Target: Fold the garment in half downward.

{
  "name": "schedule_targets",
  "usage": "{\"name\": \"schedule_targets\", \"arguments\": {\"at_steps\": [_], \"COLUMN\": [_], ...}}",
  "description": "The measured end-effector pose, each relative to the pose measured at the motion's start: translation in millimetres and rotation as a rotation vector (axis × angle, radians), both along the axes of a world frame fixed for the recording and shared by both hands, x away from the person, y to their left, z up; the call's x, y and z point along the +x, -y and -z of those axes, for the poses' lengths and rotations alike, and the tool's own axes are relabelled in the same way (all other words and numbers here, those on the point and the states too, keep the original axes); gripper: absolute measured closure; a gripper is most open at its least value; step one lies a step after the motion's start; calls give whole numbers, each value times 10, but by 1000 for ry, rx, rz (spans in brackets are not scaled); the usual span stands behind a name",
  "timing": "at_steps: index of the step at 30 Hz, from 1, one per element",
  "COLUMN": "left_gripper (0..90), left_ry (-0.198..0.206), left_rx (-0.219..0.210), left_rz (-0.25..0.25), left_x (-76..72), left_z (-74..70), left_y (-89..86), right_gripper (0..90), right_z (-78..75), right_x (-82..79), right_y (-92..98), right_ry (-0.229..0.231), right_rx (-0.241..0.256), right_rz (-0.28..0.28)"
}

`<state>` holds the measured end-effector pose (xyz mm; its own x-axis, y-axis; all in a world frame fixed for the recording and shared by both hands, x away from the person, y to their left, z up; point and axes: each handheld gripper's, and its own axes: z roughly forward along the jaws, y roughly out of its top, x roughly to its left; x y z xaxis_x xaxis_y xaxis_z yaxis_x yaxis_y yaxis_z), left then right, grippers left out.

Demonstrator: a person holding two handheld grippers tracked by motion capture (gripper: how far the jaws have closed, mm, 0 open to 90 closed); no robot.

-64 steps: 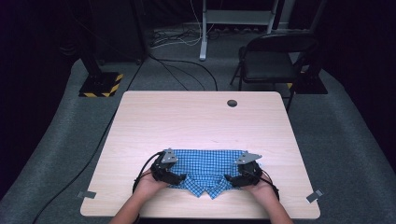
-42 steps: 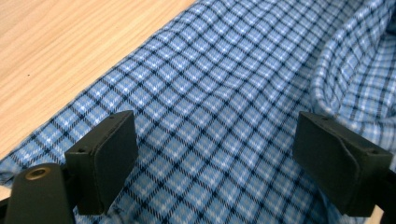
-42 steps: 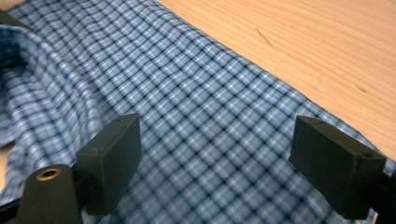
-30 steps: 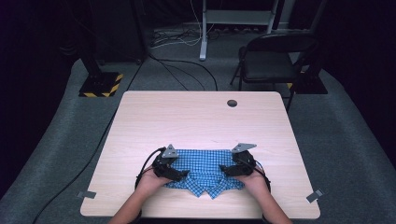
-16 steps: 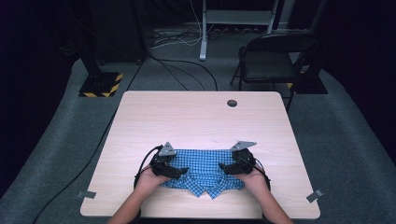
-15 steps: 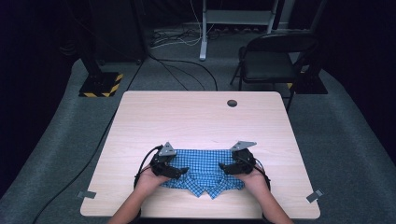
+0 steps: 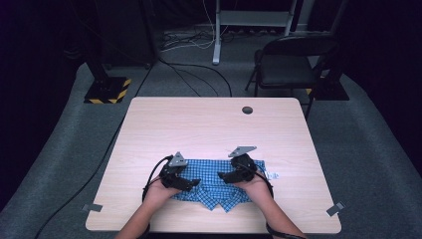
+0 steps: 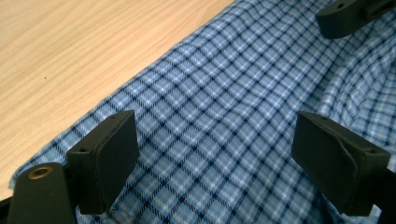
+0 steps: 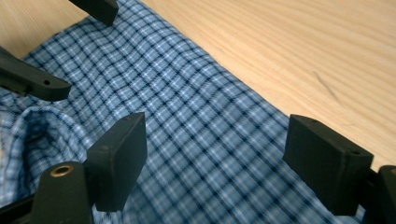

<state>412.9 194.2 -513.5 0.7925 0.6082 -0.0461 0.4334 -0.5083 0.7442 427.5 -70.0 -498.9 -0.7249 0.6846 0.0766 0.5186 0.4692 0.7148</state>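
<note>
A folded blue checked shirt lies flat near the table's front edge, collar toward the person. My left gripper hovers over the shirt's left part, and in the left gripper view it stands open above the checked cloth with nothing between its pads. My right gripper hovers over the right part; it is open too, above the cloth. Each gripper view shows the other gripper's jaw tips at its top edge.
The light wooden table has bare wood behind the shirt and a round cable hole at the back. A small white tag lies right of the shirt. Tape marks the front corners. A black chair stands beyond the table.
Both grippers have moved inward from the shirt's outer ends toward its middle. The shirt now looks narrower, its sides drawn in.
</note>
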Motion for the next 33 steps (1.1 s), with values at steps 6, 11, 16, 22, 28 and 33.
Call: {"name": "schedule_targets", "arguments": {"at_steps": [6, 11, 16, 22, 28, 33], "left_gripper": [144, 144, 144, 144, 144, 143], "left_ry": [-10, -11, -6, -7, -7, -10], "left_rx": [0, 1, 11, 15, 16, 16], "left_rz": [-8, -11, -12, -15, -14, -13], "left_x": [22, 30, 26, 30, 32, 36], "left_z": [55, 79, 98, 101, 103, 100], "left_y": [-28, -41, -47, -42, -42, -39], "right_gripper": [208, 218, 215, 212, 212, 212], "right_z": [95, 158, 156, 136, 172, 155], "right_x": [61, 84, 79, 37, -21, -84], "right_y": [-122, -83, 32, 234, 468, 602], "right_ry": [-42, -57, -49, -38, -25, 2], "right_rx": [-50, -64, -85, -70, -62, -72], "right_rz": [-15, -13, 17, 53, 64, 68]}}
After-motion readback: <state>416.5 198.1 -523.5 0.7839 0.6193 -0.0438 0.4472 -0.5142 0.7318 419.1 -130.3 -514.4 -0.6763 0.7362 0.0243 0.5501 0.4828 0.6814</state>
